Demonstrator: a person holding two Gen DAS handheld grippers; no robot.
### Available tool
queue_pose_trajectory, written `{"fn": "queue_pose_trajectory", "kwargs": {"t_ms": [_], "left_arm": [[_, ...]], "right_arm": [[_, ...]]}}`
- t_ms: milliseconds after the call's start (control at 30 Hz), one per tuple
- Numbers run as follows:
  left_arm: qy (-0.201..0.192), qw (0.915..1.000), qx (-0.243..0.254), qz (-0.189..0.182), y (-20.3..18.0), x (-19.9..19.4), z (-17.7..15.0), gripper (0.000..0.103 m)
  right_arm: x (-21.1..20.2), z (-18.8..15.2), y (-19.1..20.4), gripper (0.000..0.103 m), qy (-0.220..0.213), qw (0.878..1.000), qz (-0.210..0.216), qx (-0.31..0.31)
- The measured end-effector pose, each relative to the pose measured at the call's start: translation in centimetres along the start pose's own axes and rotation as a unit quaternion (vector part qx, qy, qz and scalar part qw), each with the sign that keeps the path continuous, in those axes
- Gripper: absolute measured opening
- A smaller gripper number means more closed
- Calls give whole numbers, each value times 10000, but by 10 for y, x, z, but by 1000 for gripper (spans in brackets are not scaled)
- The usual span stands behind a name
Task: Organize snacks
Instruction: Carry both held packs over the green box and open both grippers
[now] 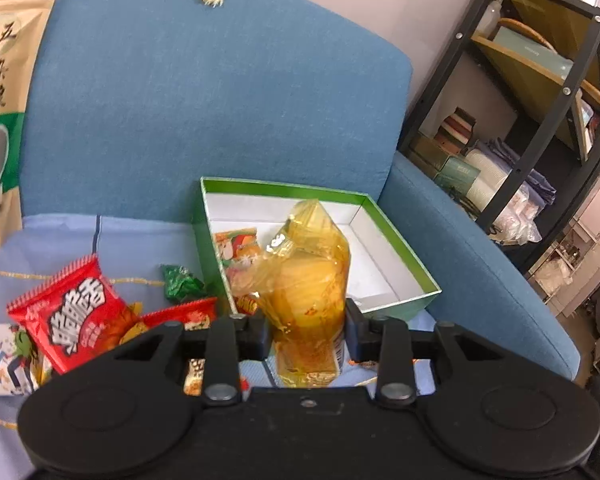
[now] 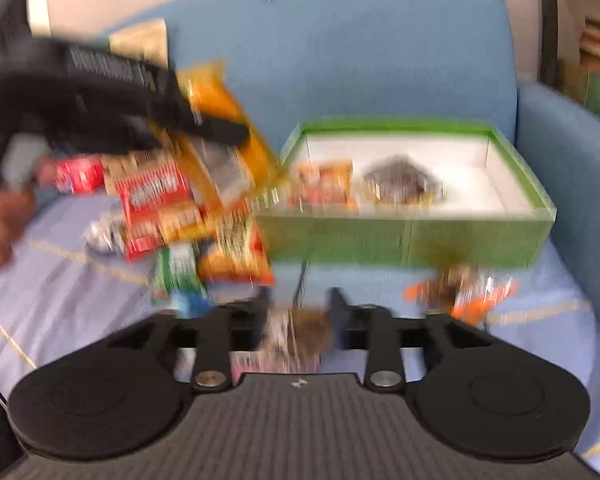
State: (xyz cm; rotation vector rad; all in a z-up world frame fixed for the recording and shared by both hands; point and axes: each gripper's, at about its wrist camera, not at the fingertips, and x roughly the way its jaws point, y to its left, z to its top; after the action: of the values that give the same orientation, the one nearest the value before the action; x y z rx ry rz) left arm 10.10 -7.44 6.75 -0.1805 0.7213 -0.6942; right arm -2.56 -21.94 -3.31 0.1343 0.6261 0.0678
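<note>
- A blue sofa [image 1: 220,100] with a pale blue cloth [image 1: 132,236] over its seat fills the scene; a dark metal shelf [image 1: 540,92] stands beside it.
- The left gripper [image 1: 307,328] pinches a yellow see-through snack bag [image 1: 308,272], held upright just in front of the green box [image 1: 400,300].
- That box sits open on the seat with a small orange packet [image 1: 236,248] inside.
- Loose snacks lie beside it, a red packet [image 1: 76,312] among them.
- The right gripper [image 2: 300,316] is blurred; its fingers stand apart with a small packet [image 2: 296,336] between them, and whether they press it cannot be told.
</note>
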Motion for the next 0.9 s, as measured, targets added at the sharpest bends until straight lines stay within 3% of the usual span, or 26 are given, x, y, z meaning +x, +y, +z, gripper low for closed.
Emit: {"fn": "queue_pose_trajectory", "kwargs": {"t_ms": [33, 100, 267, 367, 433, 633, 667, 700, 833, 900], "left_arm": [[50, 10000, -31, 11, 2, 2, -2, 54], [146, 9999, -28, 41, 3, 6, -6, 54], [202, 9998, -31, 57, 5, 6, -9, 54], [209, 9997, 54, 64, 4, 5, -9, 54], [214, 9997, 76, 72, 3, 6, -7, 54], [133, 9999, 103, -15, -6, 10, 4, 54], [114, 9999, 127, -23, -8, 11, 6, 54], [89, 9999, 144, -29, -10, 12, 9, 54], [11, 9999, 125, -68, -16, 20, 21, 54], [-9, 9999, 124, -68, -17, 22, 24, 54]], "right_arm": [[7, -5, 0, 103, 85, 9998, -18, 175], [19, -10, 3, 103, 242, 9991, 57, 350], [44, -22, 20, 99, 331, 9994, -27, -31], [35, -23, 23, 75, 199, 9996, 12, -200], [26, -19, 19, 48, 105, 9997, 160, -147], [1, -1, 7, 36, -330, 9994, 34, -57], [-4, 3, 4, 27, -433, 9991, -3, -48], [-8, 8, 1, 7, -539, 9985, -33, -37], [-17, 28, -12, 3, -826, 9963, -222, 0], [-17, 30, -16, 5, -685, 9974, -208, -33]]}}
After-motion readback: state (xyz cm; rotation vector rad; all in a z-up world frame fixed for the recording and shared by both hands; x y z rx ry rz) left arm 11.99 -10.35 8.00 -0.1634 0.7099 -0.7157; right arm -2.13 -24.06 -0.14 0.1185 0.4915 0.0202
